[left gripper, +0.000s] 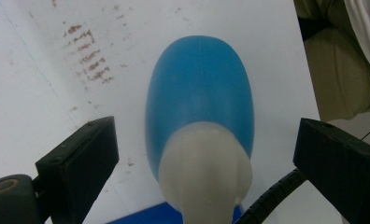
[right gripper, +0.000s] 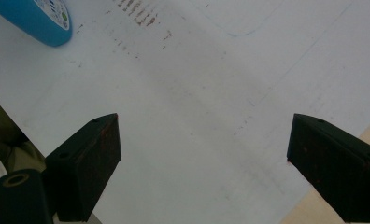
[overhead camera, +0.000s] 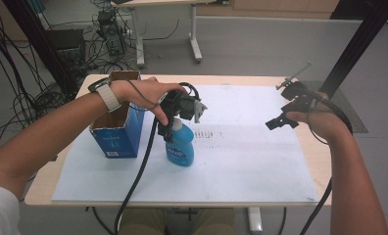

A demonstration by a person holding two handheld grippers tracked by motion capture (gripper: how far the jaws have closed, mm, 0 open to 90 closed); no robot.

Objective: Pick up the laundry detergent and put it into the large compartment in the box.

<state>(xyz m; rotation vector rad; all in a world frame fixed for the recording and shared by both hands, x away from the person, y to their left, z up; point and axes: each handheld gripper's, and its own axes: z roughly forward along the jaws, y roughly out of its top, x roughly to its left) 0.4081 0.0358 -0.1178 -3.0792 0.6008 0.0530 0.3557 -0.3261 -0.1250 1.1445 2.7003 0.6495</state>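
The bottle [overhead camera: 180,145] stands upright on the white sheet [overhead camera: 260,161], directly under the left gripper [overhead camera: 170,128], so its long axis runs straight away from that gripper along the line its camera looks. In the left gripper view the pale cap [left gripper: 205,172] sits between the two black jaws, with the blue body [left gripper: 199,98] swelling out beyond it. The jaws stand wide, with clear space on both sides of the cap, touching nothing (a squeeze on the neck looks like the likely next move, judging from how well it is centred). The left hand [overhead camera: 148,95] is far the nearer of the two.

The right gripper [overhead camera: 281,120] hangs well off to the bottle's far side, above bare sheet, its jaws also spread wide and empty; in its own view a corner of the bottle's blue base [right gripper: 43,21] is cut off at the upper left edge.

Just beside the bottle, on the side away from the right gripper, stands an open blue box [overhead camera: 117,132]. The hand and gripper body hide the bottle's cap in the high view, and the label print is too small to read.
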